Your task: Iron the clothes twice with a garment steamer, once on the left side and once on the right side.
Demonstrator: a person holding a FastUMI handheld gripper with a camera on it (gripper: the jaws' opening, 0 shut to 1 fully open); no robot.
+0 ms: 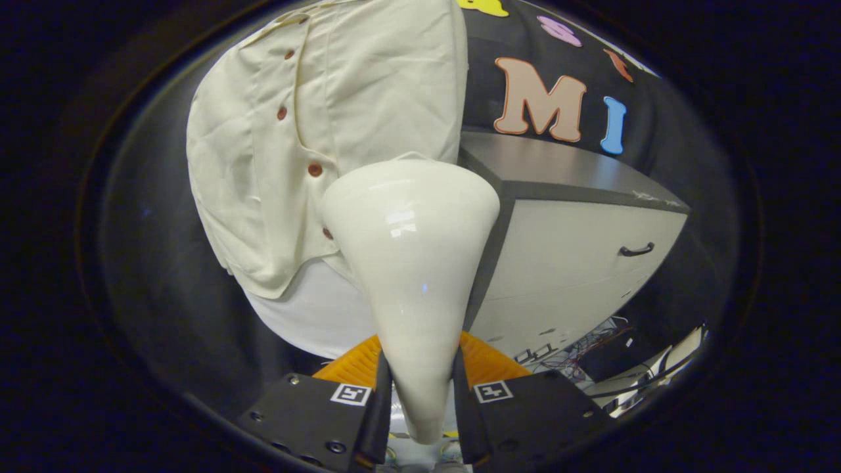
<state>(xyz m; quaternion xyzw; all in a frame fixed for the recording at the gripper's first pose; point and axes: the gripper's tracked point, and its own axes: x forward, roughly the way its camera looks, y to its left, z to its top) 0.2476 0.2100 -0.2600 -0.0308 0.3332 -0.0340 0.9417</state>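
A cream, glossy garment steamer (410,263) stands between my fingers, its narrow handle clamped by my gripper (420,387) and its wide head flaring upward ahead of them. Beyond the head hangs a cream shirt (315,138) with a row of brown buttons (315,169) down its placket. The steamer head sits over the shirt's lower right part, near the hem; whether it touches the cloth I cannot tell. A white layer (309,315) shows below the shirt's hem.
A cabinet (578,263) with a dark grey top and a white drawer front with a black handle (636,250) stands to the right of the shirt. Loose cables (578,358) lie on the floor beneath it. Black cloth wall behind.
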